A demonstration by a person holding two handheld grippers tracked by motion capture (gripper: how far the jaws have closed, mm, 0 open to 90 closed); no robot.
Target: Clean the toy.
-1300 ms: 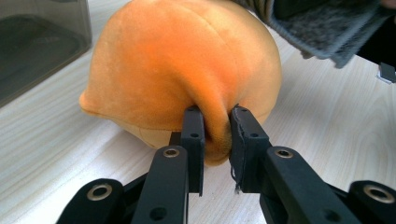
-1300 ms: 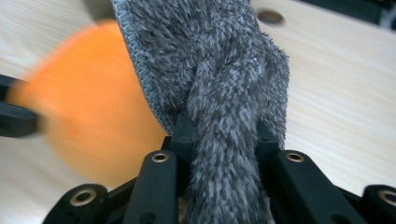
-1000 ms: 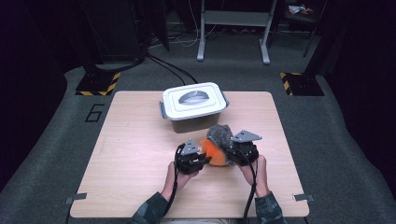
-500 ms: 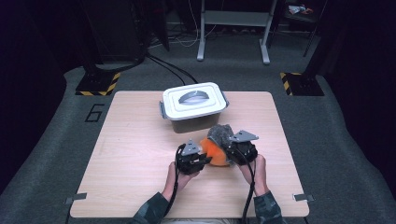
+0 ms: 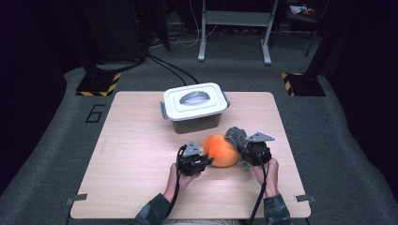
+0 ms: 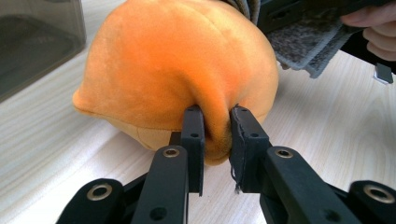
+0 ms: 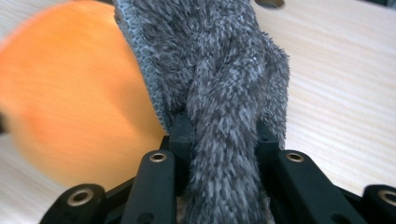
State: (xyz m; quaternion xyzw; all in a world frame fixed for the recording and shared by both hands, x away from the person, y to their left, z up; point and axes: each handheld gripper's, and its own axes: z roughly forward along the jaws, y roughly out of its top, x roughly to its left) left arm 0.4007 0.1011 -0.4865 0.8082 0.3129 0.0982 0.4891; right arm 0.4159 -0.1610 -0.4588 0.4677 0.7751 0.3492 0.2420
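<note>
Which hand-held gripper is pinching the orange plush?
The left hand-held gripper: its jaws pinch the orange plush. The right hand-held gripper clamps grey cloth.

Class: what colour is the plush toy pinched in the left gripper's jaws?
Orange; clearest in the left gripper view.

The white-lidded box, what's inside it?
Cannot tell: the white lid with its grey handle covers the box, and its dark wall hides any contents.

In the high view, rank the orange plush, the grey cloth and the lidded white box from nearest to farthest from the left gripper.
From the left gripper:
1. Orange plush, pinched in its jaws, just to its right.
2. Grey cloth, beyond the plush, at the right gripper.
3. Lidded white box, farther back on the table.
</note>
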